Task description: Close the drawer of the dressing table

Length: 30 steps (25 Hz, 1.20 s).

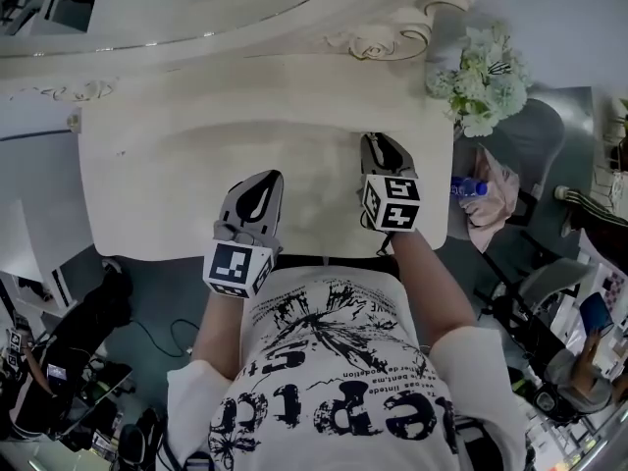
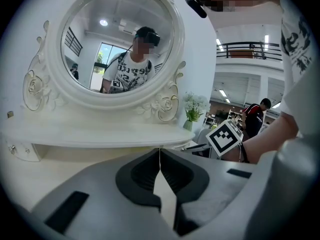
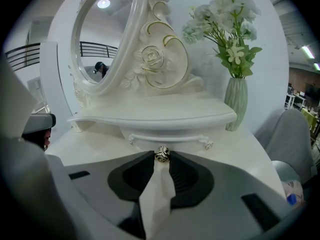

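Drawer [image 3: 167, 139] of the dressing table, at the closing stage: a person leans over the white tabletop [image 1: 167, 175] with a gripper in each hand. Nearest, the left gripper [image 2: 160, 153] hangs over the front of the tabletop, its fingers pressed together tip to tip with nothing between them, taking no part. Further in, the right gripper [image 1: 379, 145] reaches to the foot of the raised shelf [image 3: 150, 118]. Its fingers are drawn in around the small rose-shaped knob [image 3: 161, 154] at the middle of the drawer front, and the knob sits right between the tips, which appear to pinch it. The drawer is the shallow one tucked under that shelf, its front trimmed with a curved rail. It looks close to home, though how much travel remains cannot be told from these angles. Behind it rises the oval mirror [image 2: 120, 39] in its carved frame, and at the shelf's right end stands a ribbed vase of pale flowers [image 3: 235, 101].

The step in hand is judged to be the push itself. The next move calls for a straight, level shove along the drawer's run — no twist on the knob — until the front sits flush under the shelf. After that the fingers open and the gripper draws back clear of the vase
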### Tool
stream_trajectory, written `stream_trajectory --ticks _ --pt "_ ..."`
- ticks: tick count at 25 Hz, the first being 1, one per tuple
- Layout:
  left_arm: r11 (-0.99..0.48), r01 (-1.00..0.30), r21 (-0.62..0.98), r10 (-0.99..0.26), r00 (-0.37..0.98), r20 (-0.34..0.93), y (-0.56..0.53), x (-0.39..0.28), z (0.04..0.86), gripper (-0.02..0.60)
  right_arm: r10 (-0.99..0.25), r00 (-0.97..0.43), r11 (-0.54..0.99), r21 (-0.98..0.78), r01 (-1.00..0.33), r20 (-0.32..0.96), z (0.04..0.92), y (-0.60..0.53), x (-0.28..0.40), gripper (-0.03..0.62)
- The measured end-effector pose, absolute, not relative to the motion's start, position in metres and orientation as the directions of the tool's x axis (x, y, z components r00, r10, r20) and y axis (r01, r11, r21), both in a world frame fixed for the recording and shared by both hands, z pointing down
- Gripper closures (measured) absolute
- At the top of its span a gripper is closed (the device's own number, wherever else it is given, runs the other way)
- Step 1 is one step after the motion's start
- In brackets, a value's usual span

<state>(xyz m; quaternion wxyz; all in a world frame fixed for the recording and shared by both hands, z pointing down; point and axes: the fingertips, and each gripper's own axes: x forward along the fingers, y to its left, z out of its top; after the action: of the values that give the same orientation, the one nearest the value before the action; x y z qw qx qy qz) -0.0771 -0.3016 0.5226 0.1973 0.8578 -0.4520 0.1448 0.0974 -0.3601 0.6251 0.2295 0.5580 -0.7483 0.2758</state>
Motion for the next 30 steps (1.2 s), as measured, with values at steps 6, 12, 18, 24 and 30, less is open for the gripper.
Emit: stream_trajectory --ticks 6,12,18,24,30 --pt "-0.509 -0.837 0.201 -0.725 0.543 0.424 -0.3 -0.077 0.52 0.561 -0.714 -0.274 0.223 -0.162 -0.961 0.644 0.625 -0.373 0.097 0.488" --pt "-0.5 -0.844 0.192 -0.733 0.531 0.425 -0.297 -0.08 0.519 0.561 -0.714 -0.294 0.234 -0.179 -0.956 0.635 0.625 -0.374 0.096 0.488" --pt "-0.505 -0.844 0.182 -0.738 0.531 0.416 -0.295 -0.078 0.512 0.561 -0.662 -0.275 0.248 -0.143 -0.958 0.697 0.633 -0.368 0.096 0.456" --pt "-0.532 -0.83 0.165 -0.739 0.551 0.387 -0.292 -0.074 0.497 0.561 -0.669 -0.266 0.244 -0.133 -0.961 0.695 0.613 -0.355 0.098 0.428" --pt "-0.549 -0.824 0.139 -0.754 0.561 0.342 -0.292 -0.074 0.468 0.561 -0.737 -0.282 0.266 -0.12 -0.957 0.614 0.564 -0.335 0.093 0.554"
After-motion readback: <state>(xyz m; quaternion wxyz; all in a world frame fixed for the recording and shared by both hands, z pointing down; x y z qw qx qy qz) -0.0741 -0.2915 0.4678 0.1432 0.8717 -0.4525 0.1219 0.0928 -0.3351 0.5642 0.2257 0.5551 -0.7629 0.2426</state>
